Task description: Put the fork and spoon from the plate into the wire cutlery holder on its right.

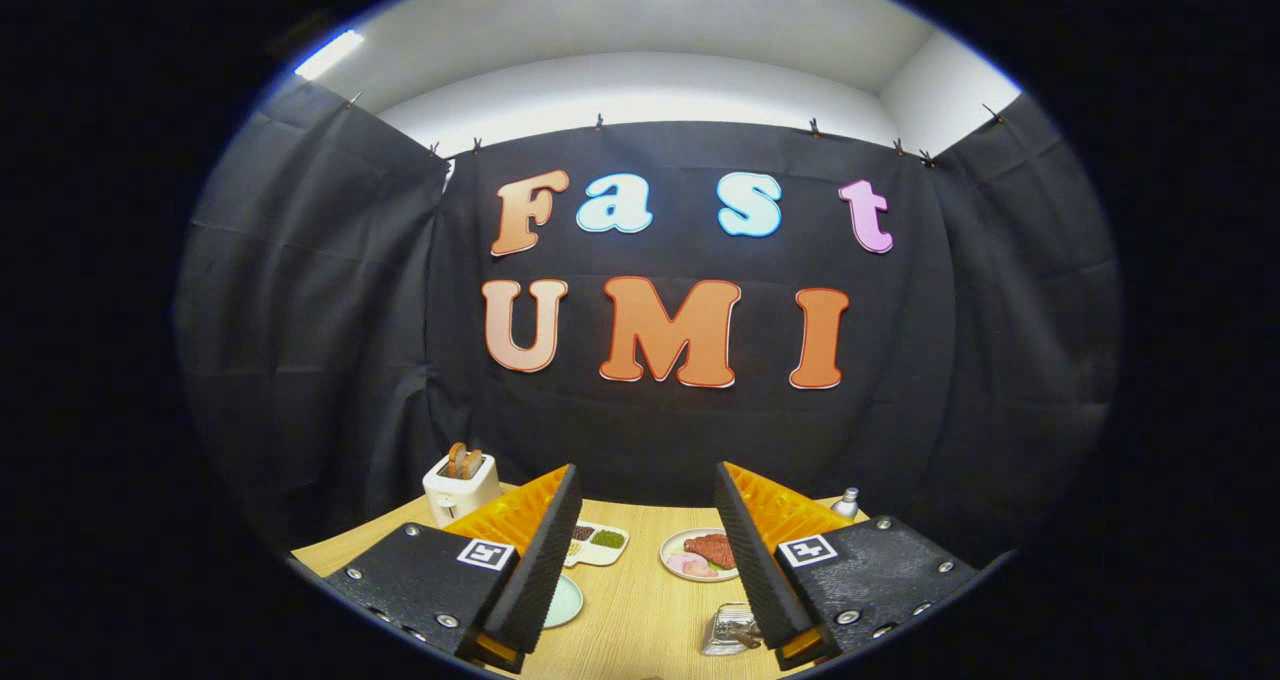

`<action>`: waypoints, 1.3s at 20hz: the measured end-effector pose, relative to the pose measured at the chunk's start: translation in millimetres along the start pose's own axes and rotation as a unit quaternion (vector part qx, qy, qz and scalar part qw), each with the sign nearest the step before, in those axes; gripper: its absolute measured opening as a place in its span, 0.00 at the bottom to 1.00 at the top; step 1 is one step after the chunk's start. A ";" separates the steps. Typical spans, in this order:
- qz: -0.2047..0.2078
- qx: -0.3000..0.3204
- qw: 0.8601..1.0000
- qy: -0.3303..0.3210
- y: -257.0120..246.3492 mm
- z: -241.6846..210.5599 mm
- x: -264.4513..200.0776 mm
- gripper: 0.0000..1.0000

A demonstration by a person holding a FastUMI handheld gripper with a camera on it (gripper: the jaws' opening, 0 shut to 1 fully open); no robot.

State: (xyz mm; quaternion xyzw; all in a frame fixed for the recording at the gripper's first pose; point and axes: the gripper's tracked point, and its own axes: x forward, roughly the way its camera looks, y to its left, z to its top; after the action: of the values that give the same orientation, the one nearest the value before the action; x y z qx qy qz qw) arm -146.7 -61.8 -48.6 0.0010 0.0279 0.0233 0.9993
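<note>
My gripper (648,475) is open and held above the wooden table (640,600), with nothing between its fingers. Low between the fingers, close to the right one, stands the wire cutlery holder (728,630), partly covered by that finger. A pale green plate (566,600) lies to its left, mostly hidden behind the left finger, so what lies on it cannot be seen.
A white toaster (459,485) with bread in it stands at the table's back left. Further back between the fingers are a white compartment tray (598,543) with food and a plate of meat (697,555). A small bottle (847,503) stands behind the right finger.
</note>
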 end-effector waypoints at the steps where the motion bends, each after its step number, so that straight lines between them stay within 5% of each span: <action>1: 0.005 -0.002 1.000 -0.002 6.2 3.0 -4.9 0.81; 19: 0.013 -0.006 0.998 -0.061 -40.5 39.3 -0.9 0.84; 26: 0.017 -0.012 0.999 -0.043 -42.2 20.4 -9.2 0.84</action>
State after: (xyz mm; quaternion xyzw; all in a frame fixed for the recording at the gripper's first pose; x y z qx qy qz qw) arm -152.7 -104.4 -27.9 -0.0094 -0.0159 0.0404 0.9990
